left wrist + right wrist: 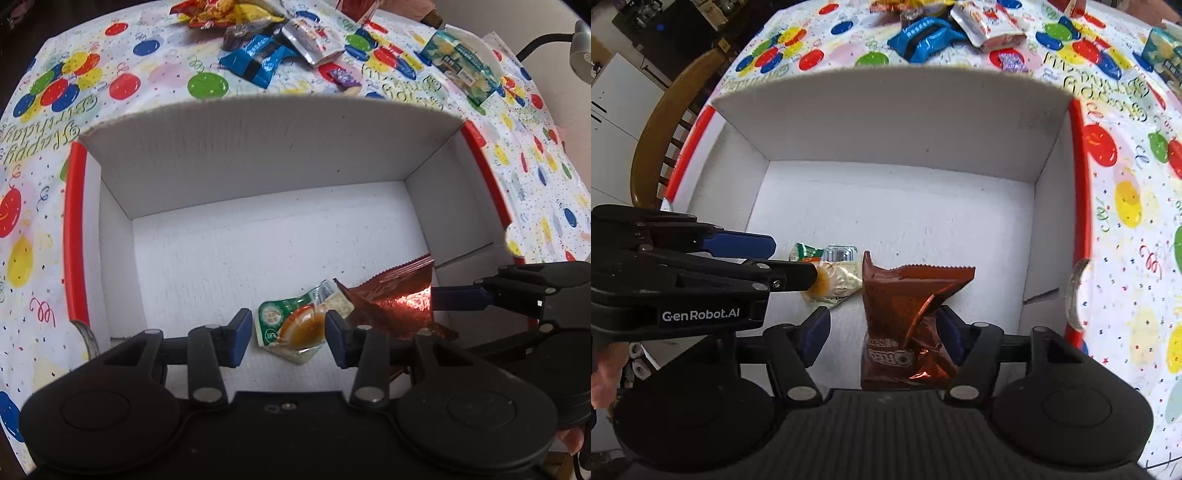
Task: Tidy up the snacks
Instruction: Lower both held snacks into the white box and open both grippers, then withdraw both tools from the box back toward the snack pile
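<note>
A white cardboard box (258,155) with red rims stands on the balloon tablecloth; its far wall (886,122) also shows in the right wrist view. On its floor lies a green and orange snack packet (295,325), seen again (831,273) from the right. My left gripper (288,338) is open, its fingers on either side of that packet. A brown Oreo packet (905,321) rests crumpled against the right finger of my right gripper (882,332), which is wide open. The same Oreo packet (391,299) lies to the right of the green one.
Loose snacks lie on the tablecloth beyond the box: a blue packet (255,59), a silver pouch (310,37), a red and yellow bag (218,13), a purple candy (341,75) and a teal packet (461,62). A wooden chair (661,122) stands left of the table.
</note>
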Demonstrator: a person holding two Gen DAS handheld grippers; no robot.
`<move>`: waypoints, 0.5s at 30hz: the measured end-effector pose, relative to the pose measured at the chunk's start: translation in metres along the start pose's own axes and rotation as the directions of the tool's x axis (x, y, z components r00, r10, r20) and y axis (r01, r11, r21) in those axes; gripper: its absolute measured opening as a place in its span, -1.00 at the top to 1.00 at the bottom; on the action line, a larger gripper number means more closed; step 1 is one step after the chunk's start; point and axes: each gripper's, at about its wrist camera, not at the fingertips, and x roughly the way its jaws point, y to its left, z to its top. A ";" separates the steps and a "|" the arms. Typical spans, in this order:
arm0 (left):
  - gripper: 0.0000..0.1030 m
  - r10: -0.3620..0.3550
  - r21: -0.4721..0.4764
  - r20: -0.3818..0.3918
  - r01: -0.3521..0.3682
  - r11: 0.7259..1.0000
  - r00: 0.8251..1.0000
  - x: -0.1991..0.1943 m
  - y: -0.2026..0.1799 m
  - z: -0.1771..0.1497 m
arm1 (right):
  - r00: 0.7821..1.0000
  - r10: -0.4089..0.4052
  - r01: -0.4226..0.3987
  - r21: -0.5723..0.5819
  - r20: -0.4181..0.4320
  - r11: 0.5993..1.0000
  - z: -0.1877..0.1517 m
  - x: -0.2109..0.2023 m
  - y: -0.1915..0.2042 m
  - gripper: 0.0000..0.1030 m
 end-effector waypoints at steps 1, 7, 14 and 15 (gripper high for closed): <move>0.19 -0.004 0.001 0.005 0.004 1.000 1.000 -0.003 -0.001 0.000 | 1.000 -0.001 0.001 -0.003 0.008 1.000 0.000 -0.004 0.001 -0.23; 0.09 -0.019 0.017 0.052 0.019 1.000 0.998 -0.024 -0.006 0.003 | 0.998 -0.009 0.010 -0.015 0.055 1.000 -0.002 -0.032 0.004 -0.42; -0.18 -0.035 0.037 0.128 0.030 0.999 0.991 -0.052 -0.013 0.007 | 0.995 -0.016 0.019 -0.024 0.103 1.000 0.003 -0.063 0.005 -0.43; -0.20 -0.036 0.041 0.139 0.030 0.999 0.990 -0.056 -0.014 0.008 | 0.994 -0.020 0.023 -0.027 0.110 0.999 0.004 -0.067 0.005 -0.43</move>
